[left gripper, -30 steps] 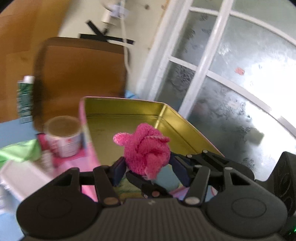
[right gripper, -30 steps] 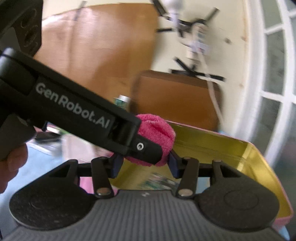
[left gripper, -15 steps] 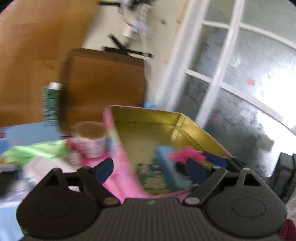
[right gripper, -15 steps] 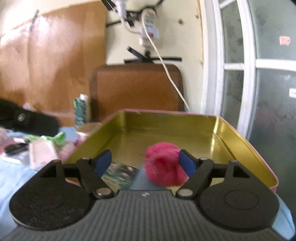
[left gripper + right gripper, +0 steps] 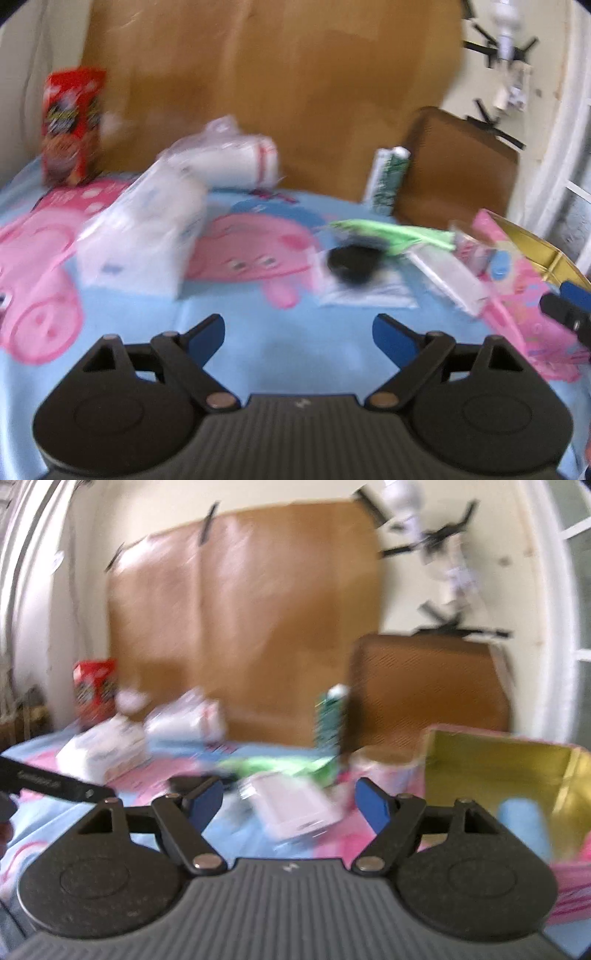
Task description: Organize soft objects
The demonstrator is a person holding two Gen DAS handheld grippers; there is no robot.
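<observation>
1. The left gripper (image 5: 298, 332) hangs over the light-blue cartoon-print tablecloth (image 5: 258, 354) with its 2 blue-padded jaws spread wide and nothing between them.
2. The right gripper (image 5: 289, 801) also has its jaws spread wide and empty; a white rectangular plastic packet (image 5: 295, 810) lies on the cloth beyond the gap, not touched.
3. The gold-lined, pink-sided metal tin (image 5: 498, 771) stands open at the right of the right wrist view, with a light-blue soft roll (image 5: 522, 823) inside it; blur hides anything else in there.
4. In the left wrist view, a clear plastic bag of white soft goods (image 5: 144, 236) sits left of centre, with a white rolled bundle (image 5: 236, 162) behind it.
5. A crumpled bright-green cloth (image 5: 399, 234) lies near the tin, just behind a round black object (image 5: 352, 264).
6. A red snack bag (image 5: 72, 125) stands upright at the far left.
</observation>
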